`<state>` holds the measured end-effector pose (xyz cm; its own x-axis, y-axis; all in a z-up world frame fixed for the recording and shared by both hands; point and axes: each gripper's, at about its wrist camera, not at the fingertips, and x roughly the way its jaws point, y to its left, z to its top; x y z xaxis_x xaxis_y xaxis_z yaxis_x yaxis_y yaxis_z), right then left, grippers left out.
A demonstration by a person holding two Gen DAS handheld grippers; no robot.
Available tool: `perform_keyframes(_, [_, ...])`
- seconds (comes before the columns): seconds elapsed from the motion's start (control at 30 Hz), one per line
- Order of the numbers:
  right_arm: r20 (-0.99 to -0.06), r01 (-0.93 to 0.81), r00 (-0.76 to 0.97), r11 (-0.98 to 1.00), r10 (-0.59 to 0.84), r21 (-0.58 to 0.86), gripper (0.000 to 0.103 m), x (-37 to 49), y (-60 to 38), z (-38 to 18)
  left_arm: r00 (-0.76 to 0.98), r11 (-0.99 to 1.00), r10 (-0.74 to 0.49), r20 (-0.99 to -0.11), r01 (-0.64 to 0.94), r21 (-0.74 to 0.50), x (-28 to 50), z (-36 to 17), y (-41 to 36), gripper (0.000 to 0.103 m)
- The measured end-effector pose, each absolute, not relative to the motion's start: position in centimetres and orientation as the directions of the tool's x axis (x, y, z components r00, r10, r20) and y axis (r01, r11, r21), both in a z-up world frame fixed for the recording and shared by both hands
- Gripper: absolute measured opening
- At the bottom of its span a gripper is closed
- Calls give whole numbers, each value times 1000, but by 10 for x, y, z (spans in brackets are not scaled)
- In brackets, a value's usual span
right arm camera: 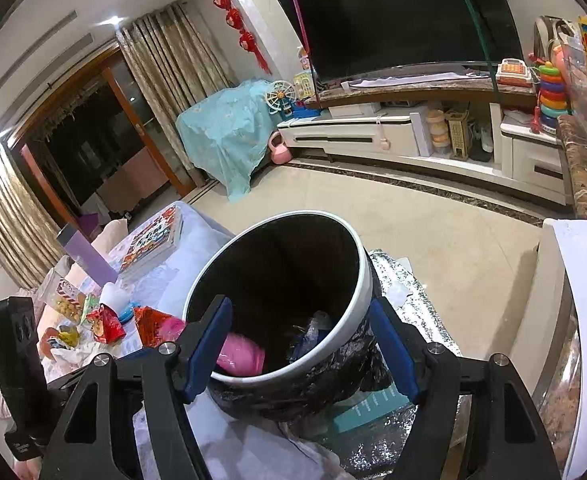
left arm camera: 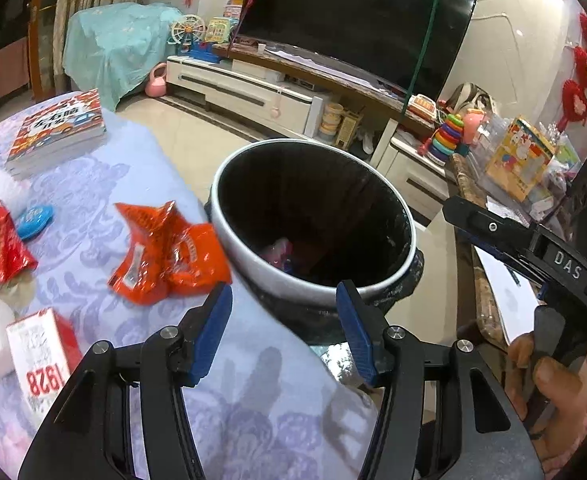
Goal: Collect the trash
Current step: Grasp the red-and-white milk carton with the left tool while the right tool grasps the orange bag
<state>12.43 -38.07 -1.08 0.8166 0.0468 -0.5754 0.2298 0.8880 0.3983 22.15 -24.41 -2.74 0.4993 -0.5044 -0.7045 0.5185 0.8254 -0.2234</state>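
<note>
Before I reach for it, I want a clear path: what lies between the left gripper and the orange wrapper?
Only bare lilac tablecloth separates the open left gripper from the orange wrapper, as the left wrist view shows.

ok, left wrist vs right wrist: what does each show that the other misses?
Left wrist only: the white box marked 1928 on the table, and the hand holding the right gripper.

Right wrist only: the pink item plain at the bin's bottom, the foil sheet under the bin, a purple box.

Both: the bin, orange wrapper, book, TV. Both grippers open and empty, left and right.
</note>
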Motion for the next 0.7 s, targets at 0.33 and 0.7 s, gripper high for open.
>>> perform_keyframes(0.33, [-560, 202, 826, 890, 70, 409, 77, 113, -358, -8, 538, 849, -490, -686, 472, -237, 193, -27, -197, 59])
perform_keyframes(0.7, [-557, 137, 820, 898, 134, 418, 91, 106, -312, -17, 598, 896, -432, -675, 368, -248, 170, -28, -128, 64])
